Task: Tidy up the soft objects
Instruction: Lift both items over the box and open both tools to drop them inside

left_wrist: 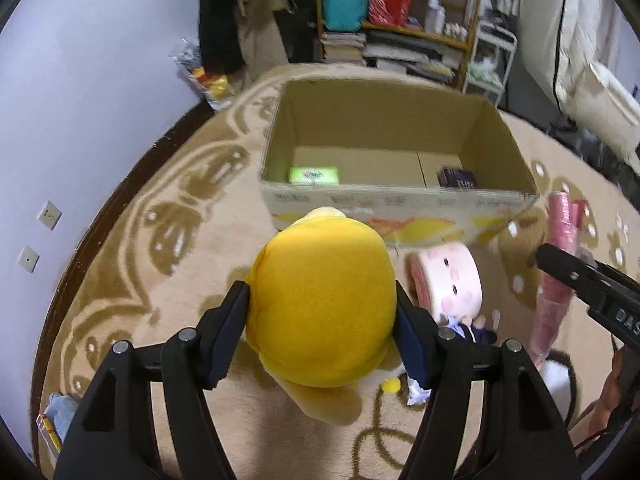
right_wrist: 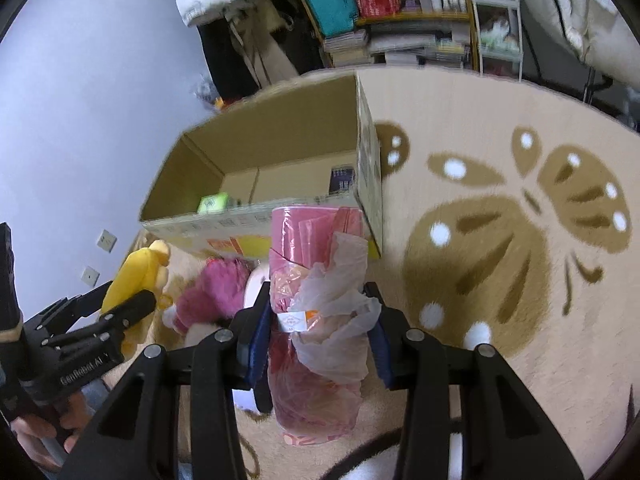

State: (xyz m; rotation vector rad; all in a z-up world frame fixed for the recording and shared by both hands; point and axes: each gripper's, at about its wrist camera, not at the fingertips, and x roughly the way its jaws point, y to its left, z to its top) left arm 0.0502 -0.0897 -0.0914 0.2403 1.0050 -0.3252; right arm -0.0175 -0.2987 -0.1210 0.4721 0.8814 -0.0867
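My left gripper [left_wrist: 320, 320] is shut on a yellow plush toy [left_wrist: 320, 300] and holds it above the carpet, in front of the open cardboard box [left_wrist: 400, 208]. My right gripper [right_wrist: 318, 332] is shut on a pink roll of plastic bags [right_wrist: 316, 264], held upright near the box's right front corner [right_wrist: 368, 216]. The roll also shows at the right of the left wrist view [left_wrist: 558, 264]. The yellow plush shows at the left of the right wrist view [right_wrist: 136, 276]. A pink-faced round plush [left_wrist: 448, 280] lies on the carpet right of the yellow one. A magenta plush [right_wrist: 212, 292] lies beside it.
The box holds a green packet [left_wrist: 315, 175] and a dark packet [left_wrist: 456, 178]. A cluttered shelf [left_wrist: 400, 12] stands behind the box. The white wall [left_wrist: 80, 100] runs along the left. The patterned beige carpet [right_wrist: 500, 220] spreads to the right.
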